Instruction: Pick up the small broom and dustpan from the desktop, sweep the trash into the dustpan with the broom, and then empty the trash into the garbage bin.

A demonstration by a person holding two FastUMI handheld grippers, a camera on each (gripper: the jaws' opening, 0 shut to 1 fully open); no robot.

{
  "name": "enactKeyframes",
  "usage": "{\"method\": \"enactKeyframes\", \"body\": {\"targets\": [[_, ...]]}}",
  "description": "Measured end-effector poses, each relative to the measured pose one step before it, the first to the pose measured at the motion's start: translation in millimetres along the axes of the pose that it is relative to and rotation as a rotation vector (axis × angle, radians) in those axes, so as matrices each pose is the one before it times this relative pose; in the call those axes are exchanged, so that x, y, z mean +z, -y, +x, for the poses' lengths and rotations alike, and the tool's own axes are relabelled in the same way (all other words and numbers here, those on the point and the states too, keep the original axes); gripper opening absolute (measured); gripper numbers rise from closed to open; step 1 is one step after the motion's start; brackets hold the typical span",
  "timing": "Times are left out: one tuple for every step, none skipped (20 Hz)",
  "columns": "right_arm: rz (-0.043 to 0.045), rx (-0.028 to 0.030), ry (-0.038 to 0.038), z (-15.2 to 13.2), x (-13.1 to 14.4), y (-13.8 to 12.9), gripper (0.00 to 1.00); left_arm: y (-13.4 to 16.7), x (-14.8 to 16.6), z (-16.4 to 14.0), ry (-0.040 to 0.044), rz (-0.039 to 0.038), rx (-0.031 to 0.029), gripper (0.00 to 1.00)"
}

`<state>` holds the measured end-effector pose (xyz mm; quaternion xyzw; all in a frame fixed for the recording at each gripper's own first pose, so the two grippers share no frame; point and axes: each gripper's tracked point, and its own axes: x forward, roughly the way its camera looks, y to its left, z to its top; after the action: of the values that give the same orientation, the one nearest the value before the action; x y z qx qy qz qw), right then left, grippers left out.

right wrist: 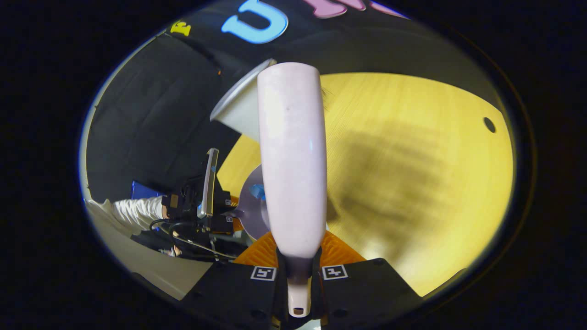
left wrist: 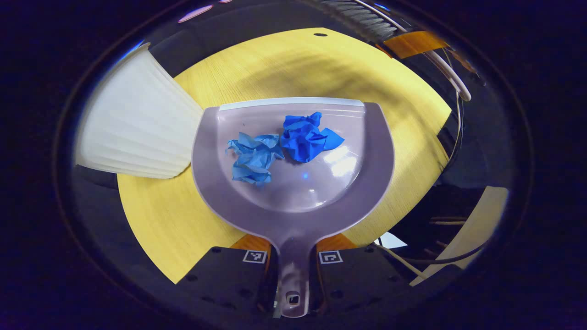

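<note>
- Garbage bin, white, ribbed: nine o'clock, left gripper view, touching dustpan rim.
- Left gripper: clamped on dustpan handle; two blue paper wads inside, above the desktop.
- Right gripper: clamped on broom handle, pointing twelve o'clock.

Recording booth, black cloth wall at 10 o'clock, round yellow wood-grain desk, loose cables at 2 o'clock

Left gripper view looks down from close above the yellow desktop. Right gripper view faces across that desktop, low and near it. Both share the white bin at the desktop's edge.
</note>
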<state>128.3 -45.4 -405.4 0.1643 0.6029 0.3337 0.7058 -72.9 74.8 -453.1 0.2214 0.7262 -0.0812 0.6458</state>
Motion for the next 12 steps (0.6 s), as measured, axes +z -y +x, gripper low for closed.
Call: {"method": "enactKeyframes", "body": {"targets": [[0.0258, -0.00781, 0.06162, -12.35, 1.51, 4.76, 0.21, 1.24, 5.41, -8.0, 0.03629, 0.00997, 0.00502, 0.25], [0.02487, -0.00057, 0.05498, -10.67, -2.03, 4.17, 0.21, -0.67, 3.94, -8.82, 0.03625, 0.01407, 0.00639, 0.25], [0.0195, -0.01111, 0.05181, -5.81, -4.58, 4.51, 0.21, -0.27, 6.25, -8.32, 0.03731, 0.01359, 0.00791, 0.27], [0.01317, -0.01334, 0.04618, -5.92, -2.16, 6.88, 0.22, -0.19, 5.92, -9.87, 0.04134, 0.008, 0.01205, 0.25], [0.0181, -0.01486, 0.04501, -8.21, 2.01, 1.89, 0.22, -0.77, 7.92, -9.64, 0.03934, 0.00139, 0.0097, 0.25], [0.01968, -0.011, 0.04135, -4.67, -5.15, 2.01, 0.21, -2.23, 9.29, -12.81, 0.03606, -0.00102, 0.00932, 0.25], [0.0167, -0.00918, 0.03048, -3.0, -6.59, 3.02, 0.21, -6.53, 10.19, -11.95, 0.03214, -0.00197, 0.01526, 0.25], [0.00764, 0.0017, 0.02123, -2.62, -9.26, 1.76, 0.22, -11.7, 12.81, -15.65, 0.02521, -0.00201, 0.02651, 0.25], [0.00114, 0.00214, 0.01794, -0.22, -5.93, 3.03, 0.21, -15.31, 10.19, -12.24, 0.01738, 0.00446, 0.03083, 0.25], [-0.00104, 0.0032, 0.01527, 2.95, -6.46, 3.05, 0.21, -14.49, 6.76, -12.81, 0.02269, 0.00227, 0.0322, 0.25], [0.00718, 0.00567, 0.00668, -7.63, 6.51, -3.46, 0.22, -17.08, 9.53, -10.49, 0.0191, -0.00223, 0.03527, 0.25], [0.00534, 0.00013, 0.00412, -5.39, 1.75, -0.11, 0.21, -19.96, 5.81, -8.91, 0.00528, -0.00697, 0.04068, 0.25]]}}
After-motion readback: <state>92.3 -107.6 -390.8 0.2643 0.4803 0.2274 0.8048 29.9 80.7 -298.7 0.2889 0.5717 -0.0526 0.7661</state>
